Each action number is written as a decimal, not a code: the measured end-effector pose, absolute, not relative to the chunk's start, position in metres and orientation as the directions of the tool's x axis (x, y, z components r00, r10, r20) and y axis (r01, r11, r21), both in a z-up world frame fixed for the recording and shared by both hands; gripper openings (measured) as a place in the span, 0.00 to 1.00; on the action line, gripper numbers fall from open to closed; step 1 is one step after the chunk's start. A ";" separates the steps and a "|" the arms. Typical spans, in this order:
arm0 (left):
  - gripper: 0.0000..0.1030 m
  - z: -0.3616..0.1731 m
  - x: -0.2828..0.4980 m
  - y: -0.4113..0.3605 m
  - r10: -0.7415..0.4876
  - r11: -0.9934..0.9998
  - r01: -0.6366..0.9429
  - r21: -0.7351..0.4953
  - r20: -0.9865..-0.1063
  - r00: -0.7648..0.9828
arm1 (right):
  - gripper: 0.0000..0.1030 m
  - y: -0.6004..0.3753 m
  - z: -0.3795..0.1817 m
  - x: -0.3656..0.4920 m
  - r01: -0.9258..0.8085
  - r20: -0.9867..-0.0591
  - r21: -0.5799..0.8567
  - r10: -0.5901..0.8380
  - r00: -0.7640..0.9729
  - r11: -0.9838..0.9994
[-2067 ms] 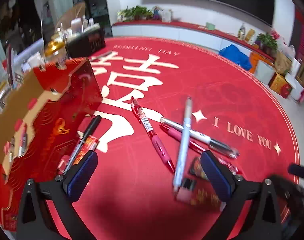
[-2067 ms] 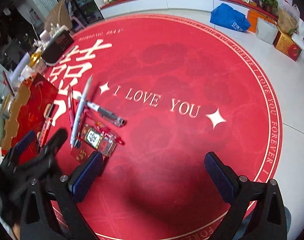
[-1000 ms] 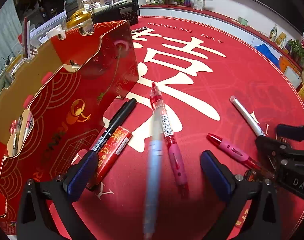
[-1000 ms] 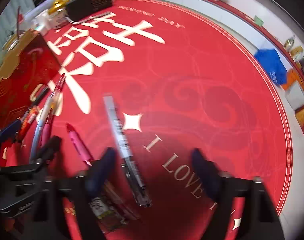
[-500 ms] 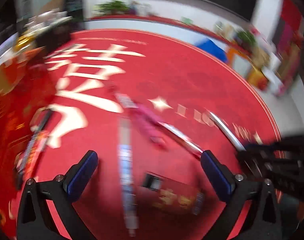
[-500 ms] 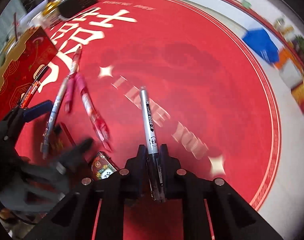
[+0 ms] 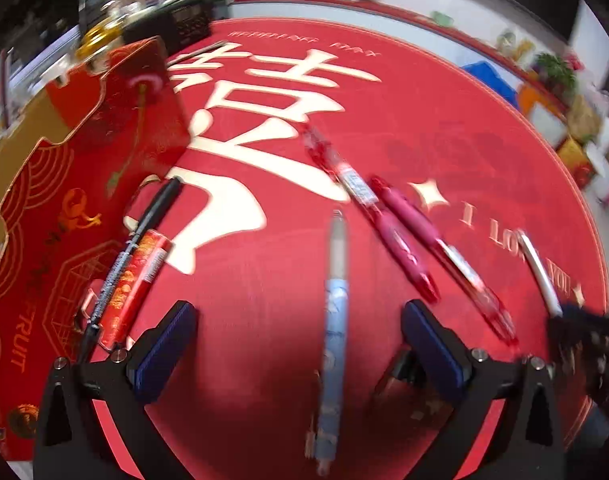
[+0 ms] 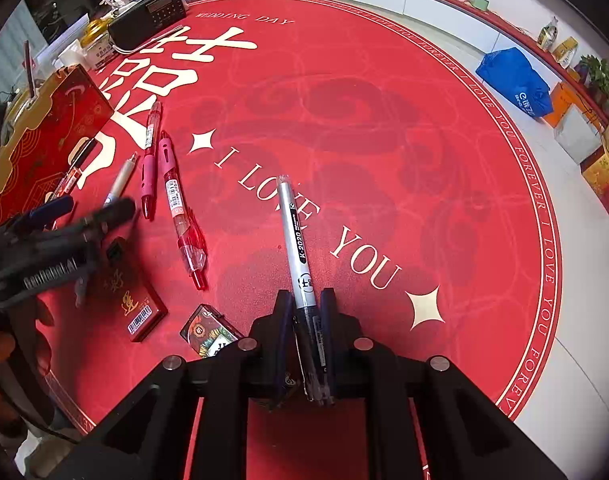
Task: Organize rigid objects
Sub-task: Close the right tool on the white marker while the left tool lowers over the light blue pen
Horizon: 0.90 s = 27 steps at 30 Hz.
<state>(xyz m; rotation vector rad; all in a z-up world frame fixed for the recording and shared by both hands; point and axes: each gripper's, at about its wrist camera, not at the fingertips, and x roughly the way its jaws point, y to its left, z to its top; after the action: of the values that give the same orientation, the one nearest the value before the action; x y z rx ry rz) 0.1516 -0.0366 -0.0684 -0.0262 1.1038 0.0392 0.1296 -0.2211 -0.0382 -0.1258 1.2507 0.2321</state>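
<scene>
Right claw [image 8: 306,312] pinched closed; left claw [image 7: 298,344] spread wide apart.

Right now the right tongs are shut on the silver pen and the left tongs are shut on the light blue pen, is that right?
Not quite. The right tongs are shut on the silver pen, but the left tongs are open. The left wrist view shows the light blue pen lying between their pads, touching neither.

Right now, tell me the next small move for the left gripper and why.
Probably lower and shut the left gripper on the blue pen. Its jaws stand open with that pen lying lengthwise between the pads on the red mat, while the right gripper is already shut on the silver pen. The left view is blurred, so alignment is uncertain.
</scene>
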 end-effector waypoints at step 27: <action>0.74 -0.063 0.140 -0.072 -0.060 0.994 0.112 -0.009 -0.885 0.462 | 0.11 -0.196 -0.040 0.145 -0.317 -0.964 -0.030 0.056 0.259 0.948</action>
<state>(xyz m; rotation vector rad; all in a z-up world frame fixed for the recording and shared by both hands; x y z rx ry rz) 0.1397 -0.0717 -0.0633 0.0523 1.0859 -0.1057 0.1446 -0.1959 -0.0397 -0.2361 1.2869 0.2558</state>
